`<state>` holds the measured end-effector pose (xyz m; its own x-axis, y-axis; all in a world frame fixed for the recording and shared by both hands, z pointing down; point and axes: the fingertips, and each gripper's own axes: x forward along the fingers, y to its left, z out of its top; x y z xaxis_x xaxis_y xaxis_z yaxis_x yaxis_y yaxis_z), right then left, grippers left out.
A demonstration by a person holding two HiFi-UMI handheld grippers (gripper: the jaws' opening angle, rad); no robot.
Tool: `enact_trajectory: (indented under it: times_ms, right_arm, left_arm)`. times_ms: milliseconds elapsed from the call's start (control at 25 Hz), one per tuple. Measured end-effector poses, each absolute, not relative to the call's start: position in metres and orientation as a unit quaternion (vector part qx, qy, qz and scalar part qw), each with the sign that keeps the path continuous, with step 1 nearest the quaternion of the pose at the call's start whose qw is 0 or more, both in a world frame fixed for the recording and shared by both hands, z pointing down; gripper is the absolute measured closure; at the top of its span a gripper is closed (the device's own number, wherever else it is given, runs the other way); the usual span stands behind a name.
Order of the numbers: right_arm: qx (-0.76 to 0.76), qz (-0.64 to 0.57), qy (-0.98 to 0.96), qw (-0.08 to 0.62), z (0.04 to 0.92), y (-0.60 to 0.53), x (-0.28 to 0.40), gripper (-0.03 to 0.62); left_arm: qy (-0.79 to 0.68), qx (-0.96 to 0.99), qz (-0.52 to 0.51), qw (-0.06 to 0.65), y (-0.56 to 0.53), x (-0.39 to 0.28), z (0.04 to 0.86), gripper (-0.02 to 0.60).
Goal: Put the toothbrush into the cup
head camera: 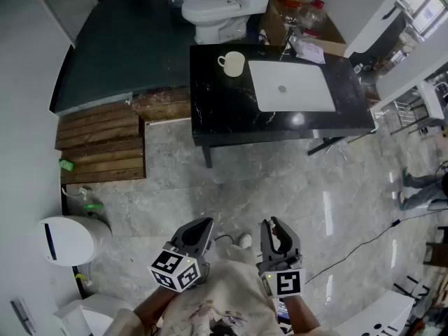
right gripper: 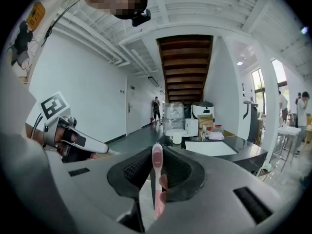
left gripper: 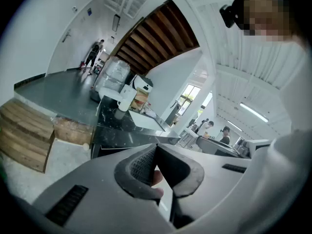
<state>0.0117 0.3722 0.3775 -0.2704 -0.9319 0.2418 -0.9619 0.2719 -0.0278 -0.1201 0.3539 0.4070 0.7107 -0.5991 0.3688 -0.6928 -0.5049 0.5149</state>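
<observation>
Desk (head camera: 224,114): black, well ahead of both tongs.
Left tongs (left gripper: 156,150): pads together.
Right tongs (right gripper: 157,149): clamped on toothbrush.
Cup (head camera: 232,63): white, upright near desk's far left corner.
Toothbrush (right gripper: 157,180): pink, upright in right tongs, well apart from cup.

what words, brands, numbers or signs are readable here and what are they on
None can be read.
Left marker cube, right marker cube: square code patterns only, no letters.
Blue wall sign: too small to read.
Pink toothbrush in the right tool: no print visible.
</observation>
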Motion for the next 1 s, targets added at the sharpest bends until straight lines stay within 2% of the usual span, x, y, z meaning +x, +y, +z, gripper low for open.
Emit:
enact_trajectory:
  times_ms: [360, 520, 840, 1000]
  right_arm:
    - [0.59, 0.115, -0.798, 0.036, 0.357, 0.477, 0.117, 0.522]
    - [0.574, 0.129, -0.808, 0.021, 0.355, 0.499, 0.145, 0.522]
    - [0.518, 0.127, -0.846, -0.021, 0.353, 0.508, 0.116, 0.522]
    - [0.502, 0.14, -0.853, -0.021, 0.355, 0.497, 0.091, 0.52]
  left_arm:
    - [-0.391, 0.877, 0.073, 0.27, 0.452, -0.002, 0.374, 0.569]
    - [-0.415, 0.874, 0.072, 0.241, 0.482, 0.029, 0.367, 0.569]
    - [-0.459, 0.861, 0.08, 0.202, 0.495, 0.033, 0.357, 0.569]
    - [-0.477, 0.849, 0.07, 0.214, 0.488, 0.012, 0.358, 0.568]
